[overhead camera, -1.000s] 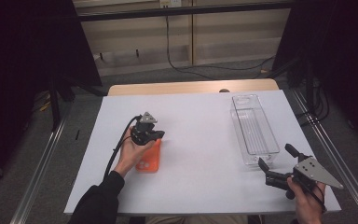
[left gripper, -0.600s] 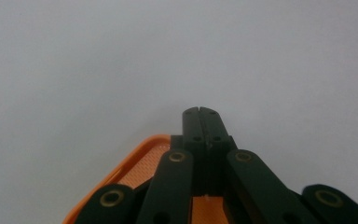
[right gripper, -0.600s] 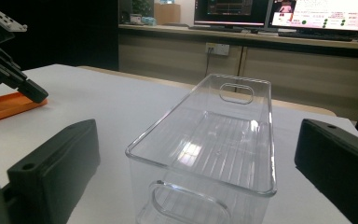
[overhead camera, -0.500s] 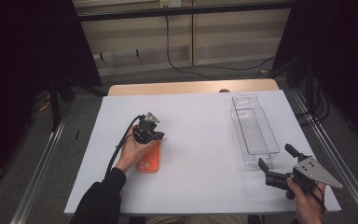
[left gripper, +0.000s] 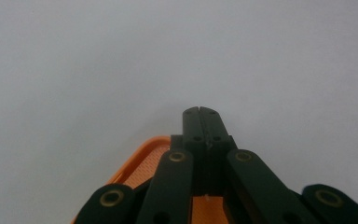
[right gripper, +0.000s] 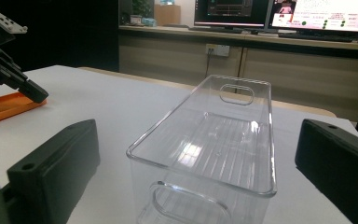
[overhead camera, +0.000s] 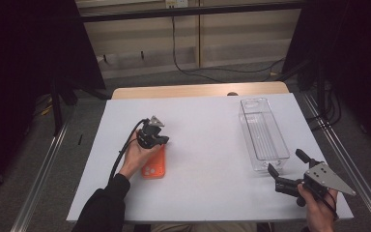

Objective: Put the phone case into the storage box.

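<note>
We see the left gripper (overhead camera: 160, 140) with its jaws pressed together and nothing between them, its tip over the far end of the orange phone case (overhead camera: 153, 166), which lies flat on the white table (overhead camera: 207, 130). The right gripper (overhead camera: 284, 170) has its jaws wide apart, just before the near end of the clear plastic bin (overhead camera: 263, 133).

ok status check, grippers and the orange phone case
Left gripper shut, tips over orange phone case. Right gripper open, facing clear bin. Nothing between.
</note>
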A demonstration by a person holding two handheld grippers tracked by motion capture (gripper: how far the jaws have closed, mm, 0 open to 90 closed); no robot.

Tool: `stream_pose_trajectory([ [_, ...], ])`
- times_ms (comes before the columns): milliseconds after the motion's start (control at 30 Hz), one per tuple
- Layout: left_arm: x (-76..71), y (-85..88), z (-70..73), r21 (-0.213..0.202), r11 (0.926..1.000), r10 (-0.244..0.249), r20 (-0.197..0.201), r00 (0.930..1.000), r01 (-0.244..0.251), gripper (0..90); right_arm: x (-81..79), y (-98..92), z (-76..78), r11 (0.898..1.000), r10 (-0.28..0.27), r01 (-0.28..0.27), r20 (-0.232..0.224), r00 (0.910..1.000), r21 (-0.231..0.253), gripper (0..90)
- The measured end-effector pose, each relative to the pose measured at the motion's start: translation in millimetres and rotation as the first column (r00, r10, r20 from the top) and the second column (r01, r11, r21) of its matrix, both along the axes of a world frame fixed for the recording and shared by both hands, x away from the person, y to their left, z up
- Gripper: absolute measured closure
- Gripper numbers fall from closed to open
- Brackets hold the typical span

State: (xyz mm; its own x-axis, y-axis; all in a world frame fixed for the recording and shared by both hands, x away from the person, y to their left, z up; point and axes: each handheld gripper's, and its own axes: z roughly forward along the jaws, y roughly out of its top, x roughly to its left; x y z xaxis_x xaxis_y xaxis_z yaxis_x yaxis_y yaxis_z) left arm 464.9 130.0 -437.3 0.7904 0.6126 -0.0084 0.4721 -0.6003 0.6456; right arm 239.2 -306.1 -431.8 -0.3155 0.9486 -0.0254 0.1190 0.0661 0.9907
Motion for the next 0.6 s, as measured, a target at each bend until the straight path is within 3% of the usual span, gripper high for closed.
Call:
stream_pose_trajectory([
  [467, -0.3, 4.6, 1.5, 0.04, 0.9991, 0.016, 0.022, 0.9996, -0.017, 90.0, -0.1, 0.4, -0.5, 1.0, 0.001, -0.002, -0.004, 1.0, -0.005, 0.0],
  [600, 1.2, 8.8, 1.4, 0.027, 0.9995, 0.017, 0.006, 0.9998, -0.017, 90.0, 0.0, 0.2, -0.5, 1.0, 0.001, -0.001, -0.003, 1.0, -0.006, 0.0],
])
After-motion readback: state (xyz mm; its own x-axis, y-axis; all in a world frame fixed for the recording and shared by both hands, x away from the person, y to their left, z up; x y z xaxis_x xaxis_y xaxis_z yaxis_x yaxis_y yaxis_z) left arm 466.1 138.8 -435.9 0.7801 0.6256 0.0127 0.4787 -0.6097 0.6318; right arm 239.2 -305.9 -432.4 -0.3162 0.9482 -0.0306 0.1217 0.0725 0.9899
